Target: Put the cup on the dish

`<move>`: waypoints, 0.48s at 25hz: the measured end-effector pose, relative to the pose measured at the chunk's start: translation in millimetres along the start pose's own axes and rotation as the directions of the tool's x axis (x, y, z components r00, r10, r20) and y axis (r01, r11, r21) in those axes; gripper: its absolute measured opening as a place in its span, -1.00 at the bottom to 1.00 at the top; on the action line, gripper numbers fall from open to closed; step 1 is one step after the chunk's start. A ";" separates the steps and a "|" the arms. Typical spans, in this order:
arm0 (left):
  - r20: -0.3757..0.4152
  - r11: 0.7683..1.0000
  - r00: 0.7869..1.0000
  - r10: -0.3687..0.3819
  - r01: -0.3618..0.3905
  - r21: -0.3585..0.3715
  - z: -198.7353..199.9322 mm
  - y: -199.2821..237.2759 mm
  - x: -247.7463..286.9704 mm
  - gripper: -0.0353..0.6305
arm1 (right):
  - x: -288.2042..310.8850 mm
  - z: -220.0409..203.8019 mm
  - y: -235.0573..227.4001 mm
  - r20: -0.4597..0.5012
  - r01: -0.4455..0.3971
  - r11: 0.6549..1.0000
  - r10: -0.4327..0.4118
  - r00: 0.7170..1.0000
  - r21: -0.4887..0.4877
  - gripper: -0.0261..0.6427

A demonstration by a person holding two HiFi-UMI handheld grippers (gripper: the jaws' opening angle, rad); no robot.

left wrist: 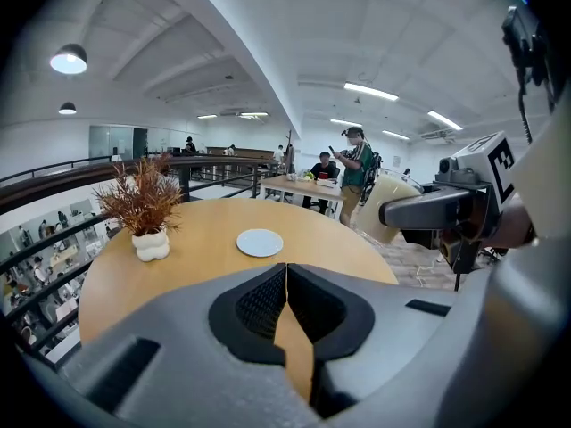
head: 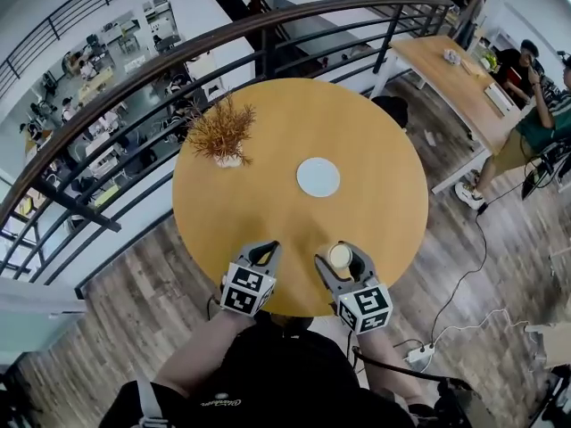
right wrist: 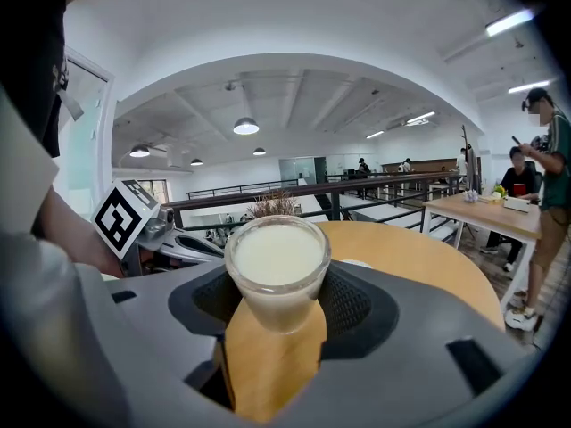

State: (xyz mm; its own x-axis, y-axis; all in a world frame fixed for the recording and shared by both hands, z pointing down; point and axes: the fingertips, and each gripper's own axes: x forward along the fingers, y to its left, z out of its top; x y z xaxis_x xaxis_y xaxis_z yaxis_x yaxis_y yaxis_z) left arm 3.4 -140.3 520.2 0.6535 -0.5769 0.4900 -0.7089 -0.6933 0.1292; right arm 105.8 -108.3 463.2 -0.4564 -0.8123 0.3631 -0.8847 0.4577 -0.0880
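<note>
A small glass cup (right wrist: 277, 270) of creamy white liquid sits upright between the pads of my right gripper (right wrist: 278, 294), which is shut on it. In the head view this gripper (head: 342, 258) hangs over the near edge of the round wooden table (head: 268, 203), cup (head: 340, 256) in its jaws. The white dish (head: 318, 176) lies flat near the table's middle, well beyond the cup. My left gripper (head: 264, 251) is beside the right one; its jaws meet at the tips with nothing between them (left wrist: 286, 269). The left gripper view shows the dish (left wrist: 260, 242) ahead and the cup (left wrist: 389, 209) off to the right.
A dried plant in a white pot (head: 221, 134) stands at the table's far left, left of the dish. A curved railing (head: 134, 78) runs behind the table. People sit and stand at a long wooden table (head: 455, 78) at the upper right. Cables and a power strip (head: 417, 357) lie on the floor.
</note>
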 end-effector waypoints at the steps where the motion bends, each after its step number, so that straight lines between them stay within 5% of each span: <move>1: -0.010 1.000 1.000 -0.004 0.004 -0.002 -4.2 0.5 3.3 -0.87 | 2.2 -5.6 -1.3 -0.011 0.002 1.000 -0.002 1.000 0.007 -0.17; 12: -0.113 0.999 0.993 -0.029 0.025 -0.034 -51.5 18.1 37.6 -0.87 | 29.2 -64.5 -12.2 -0.118 0.017 0.996 -0.007 0.993 0.082 -0.17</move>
State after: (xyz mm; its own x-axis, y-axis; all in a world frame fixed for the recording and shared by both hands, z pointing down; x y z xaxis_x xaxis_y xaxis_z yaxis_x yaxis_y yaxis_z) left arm 1.5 -152.3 585.4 0.6394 -0.5042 0.5804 -0.7009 -0.6926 0.1704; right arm 109.4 -114.4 534.7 -0.4358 -0.7674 0.4704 -0.8971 0.4127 -0.1578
